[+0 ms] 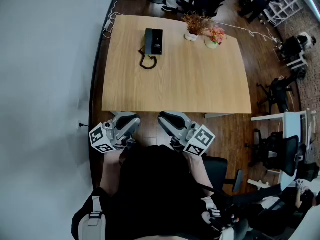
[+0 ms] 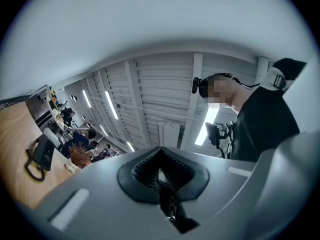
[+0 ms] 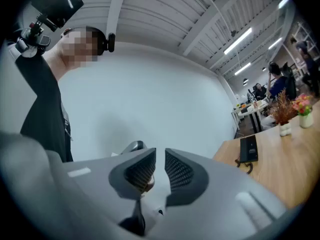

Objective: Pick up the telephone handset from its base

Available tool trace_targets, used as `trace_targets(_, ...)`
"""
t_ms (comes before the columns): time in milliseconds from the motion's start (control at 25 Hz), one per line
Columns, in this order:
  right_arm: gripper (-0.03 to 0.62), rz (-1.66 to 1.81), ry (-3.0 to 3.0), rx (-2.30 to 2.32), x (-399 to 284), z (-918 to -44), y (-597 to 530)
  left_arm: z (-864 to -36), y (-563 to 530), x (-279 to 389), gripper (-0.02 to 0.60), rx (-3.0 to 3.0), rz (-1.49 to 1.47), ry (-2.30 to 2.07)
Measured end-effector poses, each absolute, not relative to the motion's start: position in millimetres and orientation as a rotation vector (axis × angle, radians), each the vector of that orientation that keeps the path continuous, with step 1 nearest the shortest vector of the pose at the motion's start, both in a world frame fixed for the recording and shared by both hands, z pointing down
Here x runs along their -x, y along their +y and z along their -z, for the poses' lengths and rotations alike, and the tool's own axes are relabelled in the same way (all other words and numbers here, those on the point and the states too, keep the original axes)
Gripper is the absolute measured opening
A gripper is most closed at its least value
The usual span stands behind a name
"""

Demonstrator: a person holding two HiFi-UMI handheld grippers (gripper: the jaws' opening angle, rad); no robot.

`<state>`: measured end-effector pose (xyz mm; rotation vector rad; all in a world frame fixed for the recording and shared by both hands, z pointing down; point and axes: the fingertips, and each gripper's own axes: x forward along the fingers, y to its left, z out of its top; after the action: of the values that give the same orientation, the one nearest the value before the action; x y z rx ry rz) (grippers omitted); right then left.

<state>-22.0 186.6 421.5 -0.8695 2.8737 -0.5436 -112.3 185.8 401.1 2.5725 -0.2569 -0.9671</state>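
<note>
Head view shows the telephone (image 1: 154,41) lying toward the far end of the wooden table (image 1: 175,89), its handset on the base and the coiled cord (image 1: 147,62) curled on the near side. Two small flower pots (image 1: 202,31) stand just to its right. Both tools are off the table, in front of its near edge and close to the person's body, well apart from the phone. The left gripper (image 1: 131,118) has its jaws pressed together with nothing in them, as the left gripper view confirms. The right gripper (image 1: 167,118) has a narrow gap between its ribbed pads (image 3: 142,171), and only the bare wall shows through it.
</note>
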Motion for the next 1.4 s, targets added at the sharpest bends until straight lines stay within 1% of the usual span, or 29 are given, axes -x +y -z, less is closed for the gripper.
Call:
trace_targets(320,0.058,0.536,2.909,0.881,55,-424,182,-407,177,150,0.003,-2.558,1.015,-0.277)
trace_targets(600,0.058,0.561,2.924,0.878,66,-421,186,-395,181,162,0.003,-2.562,1.034,-0.289)
trace_targets(760,0.058,0.605,2.934,0.792,75,-434,178,-406,181,168,0.003,-2.570,1.015,-0.374)
trace_targets(1080,0.058,0.617,2.895,0.737,35,-456,143,-423,145,122,0.003,-2.597,0.940,-0.396)
trace_targets(1400,0.058,0.613,2.828,0.662,-50,-452,89,-425,102,33,0.003,-2.623,0.832,-0.463)
